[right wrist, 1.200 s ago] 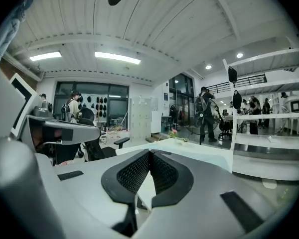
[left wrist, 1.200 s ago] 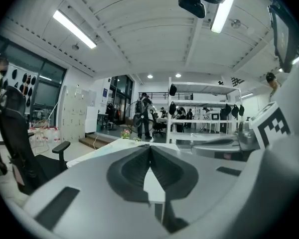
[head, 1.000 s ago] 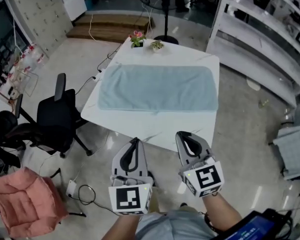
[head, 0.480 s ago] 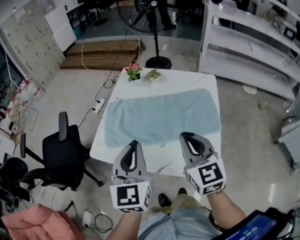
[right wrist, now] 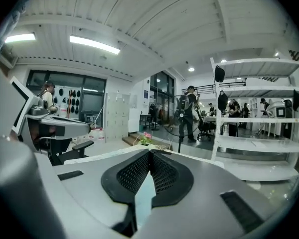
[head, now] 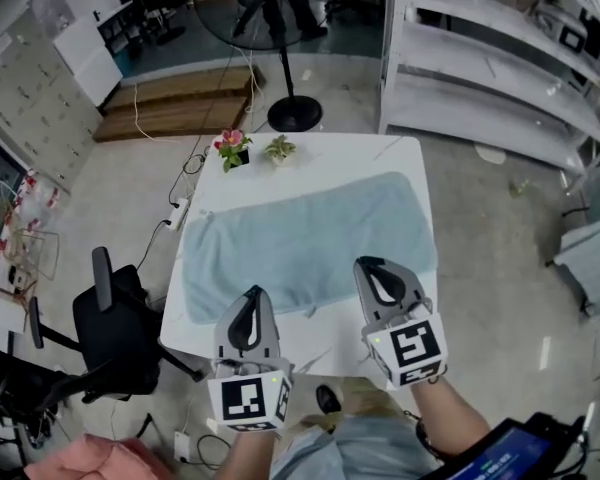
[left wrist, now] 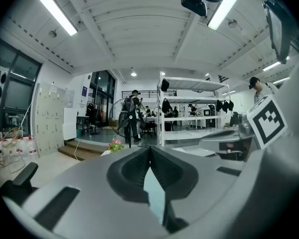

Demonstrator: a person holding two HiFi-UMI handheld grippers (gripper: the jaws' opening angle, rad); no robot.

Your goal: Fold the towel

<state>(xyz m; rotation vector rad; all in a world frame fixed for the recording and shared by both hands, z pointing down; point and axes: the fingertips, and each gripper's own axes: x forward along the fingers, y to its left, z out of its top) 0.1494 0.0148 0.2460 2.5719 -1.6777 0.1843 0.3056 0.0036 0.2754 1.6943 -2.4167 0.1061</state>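
Note:
A light blue towel (head: 305,241) lies spread flat on the white table (head: 405,158), its long side running left to right. My left gripper (head: 251,295) is held over the towel's near edge, left of centre, jaws shut and empty. To its right, my right gripper (head: 369,266) hangs over the near right part of the towel, also shut with nothing in it. In the left gripper view the shut tips (left wrist: 150,147) point level across the room; a sliver of towel shows below them. In the right gripper view the right gripper (right wrist: 149,152) is likewise shut.
Two small potted plants (head: 231,148) (head: 278,149) stand at the table's far edge. A black office chair (head: 110,318) sits left of the table, with cables on the floor (head: 180,203). A fan stand (head: 292,116) and white shelving (head: 490,78) lie beyond.
Both grippers have come forward from short of the table's near edge to over the towel's near edge. The table now lies closer below me.

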